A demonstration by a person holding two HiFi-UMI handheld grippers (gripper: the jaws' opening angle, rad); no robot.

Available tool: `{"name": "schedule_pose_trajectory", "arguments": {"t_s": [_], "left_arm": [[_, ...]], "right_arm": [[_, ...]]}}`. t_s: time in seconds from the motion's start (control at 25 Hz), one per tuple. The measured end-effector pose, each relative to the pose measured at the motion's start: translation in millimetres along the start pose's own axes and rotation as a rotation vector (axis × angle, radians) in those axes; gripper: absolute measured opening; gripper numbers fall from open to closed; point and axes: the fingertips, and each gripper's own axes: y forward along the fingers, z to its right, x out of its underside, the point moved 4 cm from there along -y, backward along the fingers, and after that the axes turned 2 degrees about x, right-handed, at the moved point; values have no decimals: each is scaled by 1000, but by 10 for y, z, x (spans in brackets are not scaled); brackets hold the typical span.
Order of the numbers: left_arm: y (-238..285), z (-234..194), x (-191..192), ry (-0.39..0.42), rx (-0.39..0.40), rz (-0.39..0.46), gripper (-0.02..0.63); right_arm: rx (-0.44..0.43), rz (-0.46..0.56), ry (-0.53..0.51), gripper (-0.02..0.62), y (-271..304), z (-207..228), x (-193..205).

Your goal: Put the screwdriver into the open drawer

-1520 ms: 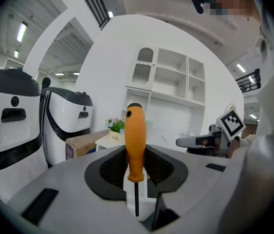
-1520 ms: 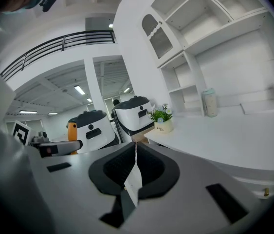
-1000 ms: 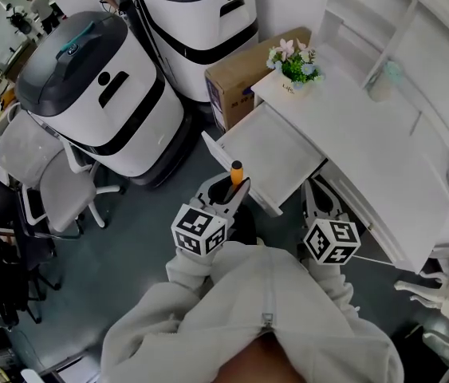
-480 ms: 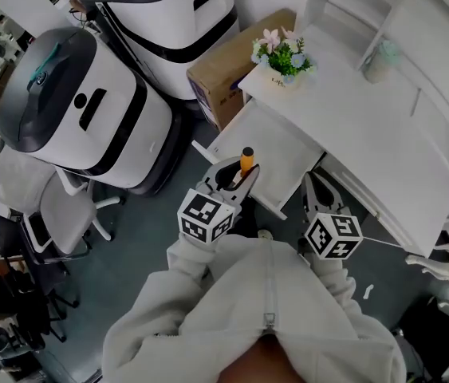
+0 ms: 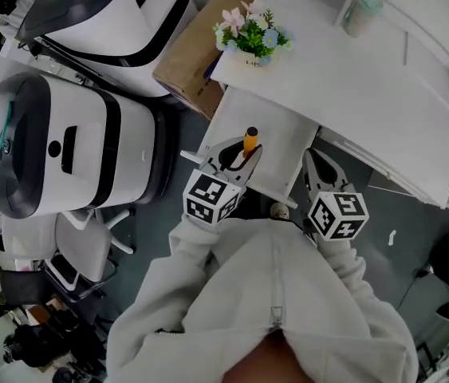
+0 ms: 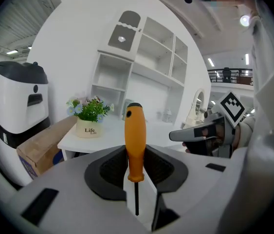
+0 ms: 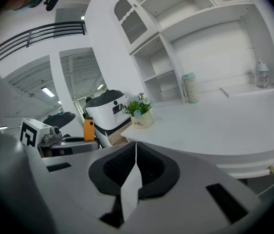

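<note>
White desk (image 5: 352, 94) with a potted plant (image 5: 251, 40) and a pale cup (image 5: 360, 10)

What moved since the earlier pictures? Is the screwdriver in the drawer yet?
Both tongs moved forward toward the desk. The left tongs carried the screwdriver from the front edge of the open drawer to above its inside. Unchanged: left tongs grip it, right tongs shut, empty.

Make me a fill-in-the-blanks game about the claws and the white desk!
1. The left claw is shut on a screwdriver with a handle coloured ____.
2. The right claw is shut and holds ____.
3. The flower pot has the word ____ printed on it.
4. The drawer under the desk is ____.
Missing words: orange; nothing; Life; open.
</note>
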Motion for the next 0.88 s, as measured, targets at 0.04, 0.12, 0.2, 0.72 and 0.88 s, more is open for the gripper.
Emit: {"name": "schedule_pose_trajectory", "arguments": {"t_s": [0.04,0.12,0.2,0.72,0.88], "left_arm": [[57,-29,18,8,22,-20,109],[181,-81,51,27,67,-59,110],[304,-147,96,49,107,-103,110],[1047,-409,721,184,388,-451,109],[1190,-376,1019,188,440,-550,109]], "right_arm": [[18,-2,12,35,19,11,15],[57,-5,34,34,57,48,37],[90,-8,50,35,103,79,53],[313,4,177,34,159,256,274],[357,8,219,35,147,279,379]]}}
